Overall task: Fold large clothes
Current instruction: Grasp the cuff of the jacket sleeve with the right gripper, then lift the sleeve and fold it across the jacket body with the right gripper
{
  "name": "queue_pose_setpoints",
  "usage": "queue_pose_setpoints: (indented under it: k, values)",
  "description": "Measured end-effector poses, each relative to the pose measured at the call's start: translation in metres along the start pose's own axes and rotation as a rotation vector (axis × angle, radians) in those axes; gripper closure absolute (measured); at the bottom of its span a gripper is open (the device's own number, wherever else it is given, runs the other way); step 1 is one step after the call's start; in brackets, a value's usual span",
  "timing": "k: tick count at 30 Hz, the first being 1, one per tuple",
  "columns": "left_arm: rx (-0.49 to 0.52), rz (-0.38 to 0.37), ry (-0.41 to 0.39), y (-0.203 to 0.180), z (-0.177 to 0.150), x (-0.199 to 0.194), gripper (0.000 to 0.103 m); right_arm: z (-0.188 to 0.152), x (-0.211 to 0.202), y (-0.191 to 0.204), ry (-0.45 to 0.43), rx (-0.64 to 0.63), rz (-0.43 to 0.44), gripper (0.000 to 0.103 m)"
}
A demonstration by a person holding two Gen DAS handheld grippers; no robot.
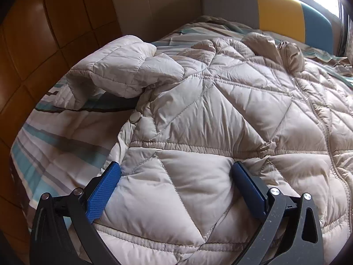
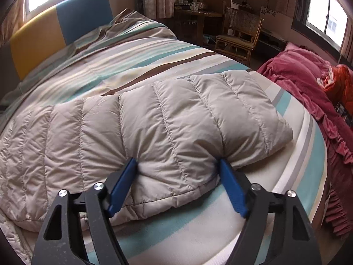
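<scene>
Left wrist view looks down on a bed covered by a striped sheet in white, teal, grey and brown, with a padded headboard of grey, yellow and blue panels at the far end under a window. Spread across the sheet lies the task's garment, a large beige quilted down jacket with diamond stitching on its body and 1 sleeve bent back on the left side. A round beige snap button shows at the jacket's edge near that sleeve.

Right wrist view shows the other sleeve, stitched in straight channels, lying flat across the bed toward a crumpled dark red blanket at the right. A wicker chair stands beyond the bed.

The left tool has its 2 blue pads wide apart, straddling a puffed panel near the jacket's hem; the pads meet the fabric at its sides without pinching it together.

The right tool has 2 blue pads pressed into the near edge of the channelled sleeve, the fabric bunching and creasing at both pads, so it grips the sleeve.
</scene>
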State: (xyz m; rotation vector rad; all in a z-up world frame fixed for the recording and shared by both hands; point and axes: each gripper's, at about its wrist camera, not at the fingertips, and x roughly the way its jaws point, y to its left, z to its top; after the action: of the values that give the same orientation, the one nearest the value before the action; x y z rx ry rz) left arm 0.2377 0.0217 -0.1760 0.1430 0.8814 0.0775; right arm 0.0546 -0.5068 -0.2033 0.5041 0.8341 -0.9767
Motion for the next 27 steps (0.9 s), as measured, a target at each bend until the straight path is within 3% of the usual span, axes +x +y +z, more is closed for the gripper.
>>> queue_pose_setpoints:
  k: [1, 6, 9, 16, 27]
  values:
    - [0.006, 0.008, 0.003, -0.002, 0.001, 0.001, 0.003, 0.0, 0.001, 0.003, -0.004, -0.01, 0.0, 0.035]
    - [0.007, 0.007, 0.001, -0.003, 0.001, 0.002, 0.003, 0.001, -0.001, 0.023, -0.041, -0.104, 0.014, 0.078]
    - [-0.004, -0.003, -0.01, 0.0, 0.0, 0.001, 0.003, 0.002, -0.005, 0.034, -0.074, -0.146, 0.004, 0.087]
    - [-0.008, -0.004, -0.019, -0.001, -0.001, 0.001, 0.003, -0.003, -0.047, 0.074, -0.223, -0.272, 0.03, 0.088]
    - [-0.011, -0.008, -0.021, 0.0, -0.001, 0.001, 0.003, -0.072, -0.12, 0.202, -0.515, -0.748, 0.156, 0.088]
